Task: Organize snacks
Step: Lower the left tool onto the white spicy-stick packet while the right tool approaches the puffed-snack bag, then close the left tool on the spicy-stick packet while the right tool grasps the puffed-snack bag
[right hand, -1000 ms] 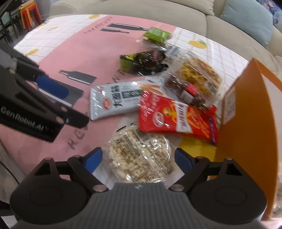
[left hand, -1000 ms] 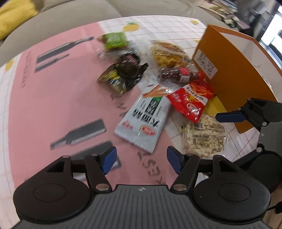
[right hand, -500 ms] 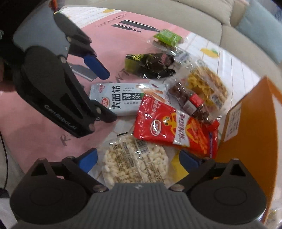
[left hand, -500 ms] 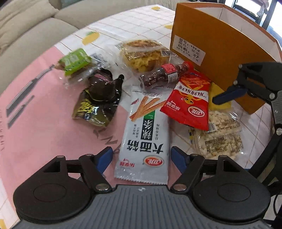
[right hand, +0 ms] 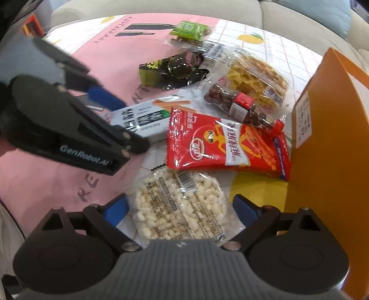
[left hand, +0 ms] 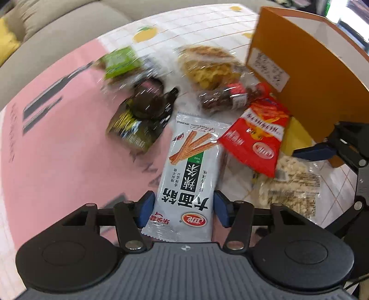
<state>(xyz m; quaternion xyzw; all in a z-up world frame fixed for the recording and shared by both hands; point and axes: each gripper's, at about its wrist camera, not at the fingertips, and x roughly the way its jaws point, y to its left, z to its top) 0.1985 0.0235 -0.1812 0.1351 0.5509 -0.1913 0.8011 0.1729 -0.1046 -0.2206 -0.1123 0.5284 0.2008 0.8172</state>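
My left gripper (left hand: 183,208) is shut on the near end of a white-and-green snack packet (left hand: 189,175), its blue pads touching both edges; the packet also shows in the right wrist view (right hand: 147,117). My right gripper (right hand: 181,207) is open, its fingers astride a clear bag of white puffed rice (right hand: 180,207) without touching it. A red spicy-strip bag (right hand: 226,143) lies just beyond. An orange box (right hand: 327,129) stands at the right. My left gripper also shows in the right wrist view (right hand: 110,108).
Further back lie a chocolate-ball bottle (right hand: 235,103), a yellow cracker pack (right hand: 253,71), a dark black-green packet (right hand: 173,69) and a green-labelled pack (right hand: 189,32). All rest on a pink and white tablecloth (right hand: 46,175). A sofa (right hand: 161,7) runs behind the table.
My left gripper has moved forward over the white-and-green packet and closed on its near end. My right gripper has come closer to the puffed rice bag, still open.
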